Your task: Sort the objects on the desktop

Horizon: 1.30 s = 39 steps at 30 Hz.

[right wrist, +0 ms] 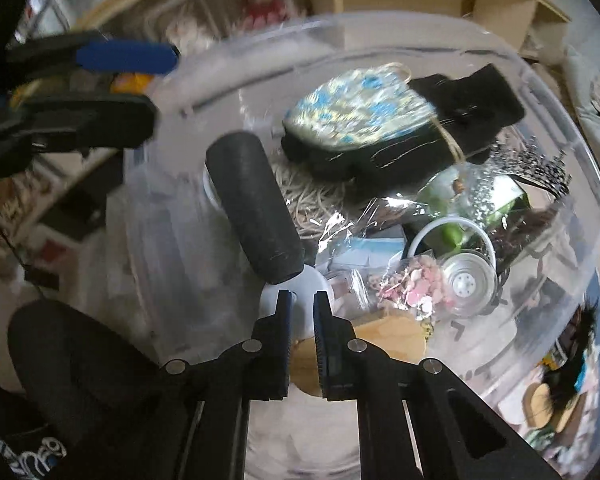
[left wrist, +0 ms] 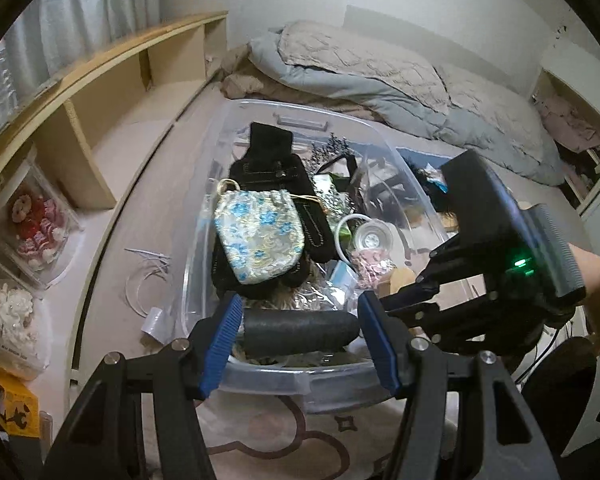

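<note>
A clear bin (left wrist: 204,264) sits on the floor at the foot of a bed (left wrist: 380,76), packed with small things. On top lies a floral pouch (left wrist: 258,236) over a black bag (left wrist: 268,168), with a white ring (left wrist: 342,236) and a packet of pink bits (left wrist: 370,268) to their right. A dark roller (left wrist: 300,330) lies across the bin's near end.

The left tongs (left wrist: 298,344) hang above that roller, jaws partly open, one blue pad at each end of it; whether the pads touch it cannot be told. The right tongs (right wrist: 302,322) point steeply down into the bin, jaws closed to a narrow gap on the roller's white end (right wrist: 306,284). A shelf (left wrist: 112,80) runs along the wall at left.
</note>
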Motion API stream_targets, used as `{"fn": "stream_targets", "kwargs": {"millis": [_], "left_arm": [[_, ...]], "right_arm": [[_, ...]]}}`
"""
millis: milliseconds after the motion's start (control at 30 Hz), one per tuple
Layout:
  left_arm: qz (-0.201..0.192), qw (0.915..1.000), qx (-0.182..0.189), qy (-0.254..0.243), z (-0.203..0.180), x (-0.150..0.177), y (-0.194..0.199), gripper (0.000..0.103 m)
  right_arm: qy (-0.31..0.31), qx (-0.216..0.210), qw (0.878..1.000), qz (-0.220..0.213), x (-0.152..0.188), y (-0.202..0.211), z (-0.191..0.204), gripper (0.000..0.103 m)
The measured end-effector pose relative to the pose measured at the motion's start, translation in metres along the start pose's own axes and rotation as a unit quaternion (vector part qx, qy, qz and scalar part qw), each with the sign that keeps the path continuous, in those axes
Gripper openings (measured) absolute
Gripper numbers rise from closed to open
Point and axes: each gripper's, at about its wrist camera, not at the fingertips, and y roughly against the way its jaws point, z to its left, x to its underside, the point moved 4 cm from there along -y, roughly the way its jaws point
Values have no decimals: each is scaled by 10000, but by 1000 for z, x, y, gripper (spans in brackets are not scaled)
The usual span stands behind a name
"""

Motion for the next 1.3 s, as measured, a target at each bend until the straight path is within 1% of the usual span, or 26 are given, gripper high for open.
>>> {"fn": "stream_targets", "kwargs": {"millis": [133, 233, 300, 433, 500, 733, 833, 933, 1000, 1067, 1133, 1200, 1300], "left_arm": [[-129, 9998, 66, 116, 6, 3, 8, 60], [-207, 9996, 98, 184, 10, 6, 14, 60], [-210, 9995, 133, 208, 12, 8, 16, 60], [-208, 9994, 163, 221, 14, 12, 17, 60], [-210, 9993, 195, 234, 14, 12, 16, 60], [-226, 9990, 301, 260, 11, 13, 14, 60], [-238, 9989, 305, 260, 9, 14, 16, 60], [-263, 9988, 325, 273, 8, 14, 17, 60], [-285, 9987, 312, 268, 7, 14, 18, 60], [-315, 9987, 309, 262, 6, 14, 19, 60], [-335, 9986, 305, 263, 5, 14, 20, 60], [-346, 9986, 284, 264, 4, 14, 20, 60], [-380, 9986, 254, 281, 0, 14, 20, 60]], "right_arm": [[-60, -207, 9996, 157, -6, -7, -3, 12], [-300, -398, 9985, 237, -8, -14, -13, 12], [-437, -599, 9969, 273, -5, -18, -20, 12], [-452, -652, 9958, 462, 0, -27, -27, 12], [-521, -807, 9944, 433, -1, -29, -27, 12], [-728, -1139, 9907, 149, -17, -31, -19, 12], [-725, -1103, 9911, 164, -21, -34, -17, 12], [-816, -1192, 9895, 113, -18, -32, -21, 12], [-867, -1179, 9892, -4, -15, -25, -25, 12], [-935, -1129, 9886, -338, -11, -10, -31, 12], [-1033, -1202, 9849, -698, -7, 10, -38, 12], [-1011, -1018, 9834, -1108, -1, 31, -43, 12], [-1035, -822, 9794, -1529, 5, 50, -44, 12]]}}
